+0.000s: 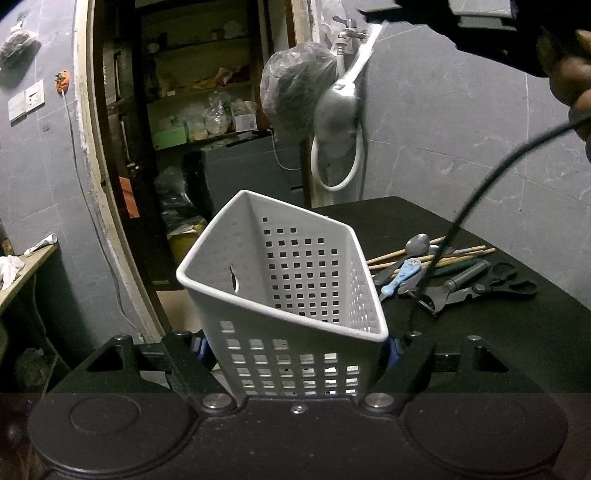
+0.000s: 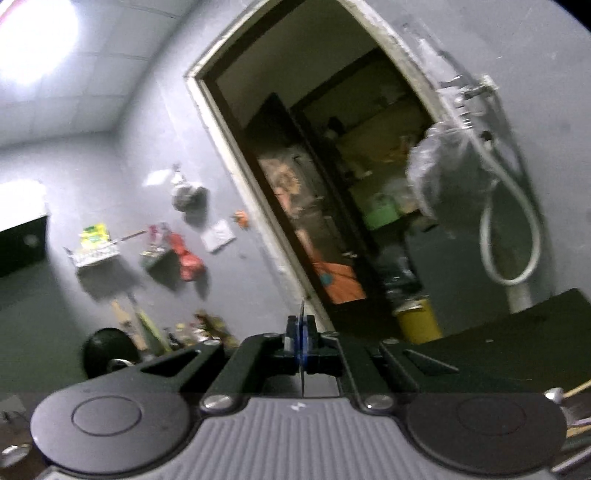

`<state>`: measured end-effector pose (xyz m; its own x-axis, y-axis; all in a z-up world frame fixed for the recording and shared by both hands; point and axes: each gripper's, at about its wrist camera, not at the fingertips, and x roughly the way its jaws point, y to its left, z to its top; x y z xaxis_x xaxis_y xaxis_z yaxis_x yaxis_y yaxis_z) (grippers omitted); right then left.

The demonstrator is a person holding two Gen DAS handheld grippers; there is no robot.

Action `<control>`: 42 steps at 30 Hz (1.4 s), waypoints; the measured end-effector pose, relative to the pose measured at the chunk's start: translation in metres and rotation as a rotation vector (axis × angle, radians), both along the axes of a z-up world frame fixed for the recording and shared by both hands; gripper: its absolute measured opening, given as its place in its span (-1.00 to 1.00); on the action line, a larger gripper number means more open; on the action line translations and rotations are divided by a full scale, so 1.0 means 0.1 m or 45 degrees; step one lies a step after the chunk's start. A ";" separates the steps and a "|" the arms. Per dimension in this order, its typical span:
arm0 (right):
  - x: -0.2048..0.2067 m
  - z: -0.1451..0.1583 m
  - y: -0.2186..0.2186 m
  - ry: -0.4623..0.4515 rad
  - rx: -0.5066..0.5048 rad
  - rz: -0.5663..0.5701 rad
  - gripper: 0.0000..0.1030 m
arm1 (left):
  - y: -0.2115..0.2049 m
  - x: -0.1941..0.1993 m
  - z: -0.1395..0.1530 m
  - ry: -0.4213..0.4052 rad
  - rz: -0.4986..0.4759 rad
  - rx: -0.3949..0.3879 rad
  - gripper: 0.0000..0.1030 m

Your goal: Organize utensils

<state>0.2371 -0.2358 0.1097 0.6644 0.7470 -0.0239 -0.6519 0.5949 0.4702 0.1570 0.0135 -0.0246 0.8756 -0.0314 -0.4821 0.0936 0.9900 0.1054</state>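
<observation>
Left wrist view shows my left claw (image 1: 295, 350) squeezing the white basket (image 1: 291, 280) by its two sides. I hold the basket tipped, with its open mouth facing up and toward the wall. My right claw (image 1: 484, 18) is high above the basket, off to the right, and it pinches the handle of a metal spoon (image 1: 349, 81). The spoon hangs long-ways, bowl end down, and points toward the basket mouth. In the right wrist view the right claw (image 2: 302, 347) is closed tight on a thin edge, which I think is that handle. More utensils (image 1: 443, 273) lie on the dark worktop (image 1: 480, 350), just right of the basket. I think the spoon must come down and left to drop in.
</observation>
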 end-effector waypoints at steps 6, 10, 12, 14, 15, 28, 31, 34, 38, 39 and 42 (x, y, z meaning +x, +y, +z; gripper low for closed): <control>0.07 -0.24 0.32 0.015 -0.136 0.091 -0.96 | 0.00 0.00 0.00 0.000 -0.001 0.000 0.54; 0.04 -0.50 0.55 0.066 -0.236 0.135 -0.96 | 0.00 0.00 0.00 0.000 0.000 -0.001 0.54; -0.01 -0.59 0.63 0.064 -0.285 0.142 -0.96 | 0.00 0.00 0.00 -0.001 0.000 -0.001 0.54; -0.10 -0.65 0.70 0.062 -0.328 0.142 -0.96 | 0.00 0.00 0.00 -0.001 -0.001 0.000 0.54; -0.13 -0.67 0.73 0.058 -0.351 0.144 -0.96 | 0.00 0.00 0.00 -0.001 0.000 0.000 0.54; -0.41 -0.78 0.90 0.041 -0.514 0.141 -0.04 | 0.01 0.01 -0.01 0.004 -0.010 0.001 0.54; -0.43 -0.73 0.81 0.028 -0.487 0.119 0.35 | 0.01 0.01 -0.01 0.005 -0.012 0.001 0.54; -0.40 -0.66 0.65 0.020 -0.435 0.055 0.77 | 0.01 0.00 -0.01 0.005 -0.012 0.002 0.54; -0.27 -0.63 0.42 0.009 -0.440 -0.085 0.99 | 0.01 0.00 -0.01 0.007 -0.012 0.001 0.54; -0.22 -0.65 0.35 0.020 -0.453 -0.127 0.99 | 0.01 0.00 -0.01 0.007 -0.012 0.001 0.54; -0.04 -0.74 0.16 0.082 -0.488 -0.246 1.00 | 0.02 0.00 0.00 0.010 -0.009 0.001 0.54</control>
